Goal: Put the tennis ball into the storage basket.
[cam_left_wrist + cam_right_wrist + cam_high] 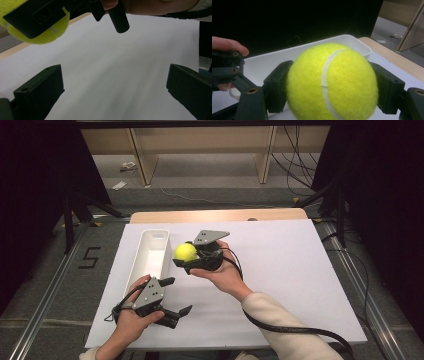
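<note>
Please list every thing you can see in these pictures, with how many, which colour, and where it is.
ball: 1, yellow-green, clamped between the right gripper's jaws, beside the bin
bin: 1, white, long, on the board's left part
board: 1, white, covering the table
table: 1, light wood, its far edge showing beyond the board
left gripper: 1, black, jaws apart, holding nothing, near the board's front left
right gripper: 1, black, mid-board
hands: 2, one on each gripper
</note>
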The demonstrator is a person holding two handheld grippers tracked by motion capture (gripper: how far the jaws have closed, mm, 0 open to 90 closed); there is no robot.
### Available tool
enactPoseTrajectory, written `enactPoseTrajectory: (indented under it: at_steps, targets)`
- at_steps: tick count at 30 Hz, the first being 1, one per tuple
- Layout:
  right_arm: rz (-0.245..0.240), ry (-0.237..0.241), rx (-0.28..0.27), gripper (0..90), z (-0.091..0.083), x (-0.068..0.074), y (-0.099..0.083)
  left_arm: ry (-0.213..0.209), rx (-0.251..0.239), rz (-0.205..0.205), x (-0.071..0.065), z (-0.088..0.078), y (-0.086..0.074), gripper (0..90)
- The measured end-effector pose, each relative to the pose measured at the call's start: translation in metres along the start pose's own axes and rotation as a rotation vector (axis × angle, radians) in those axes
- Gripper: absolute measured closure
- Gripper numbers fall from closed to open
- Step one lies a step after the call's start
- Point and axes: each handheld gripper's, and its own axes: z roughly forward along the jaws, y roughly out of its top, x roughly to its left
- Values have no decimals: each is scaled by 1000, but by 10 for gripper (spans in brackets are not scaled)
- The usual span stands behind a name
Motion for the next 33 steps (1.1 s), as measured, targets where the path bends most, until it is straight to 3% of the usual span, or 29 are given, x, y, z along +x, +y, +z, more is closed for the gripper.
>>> enactPoseTrajectory:
  at_steps: [33]
  targets:
    - [-7, 8, -6, 265, 8, 3, 4, -1, 1, 0, 0, 0, 0, 5]
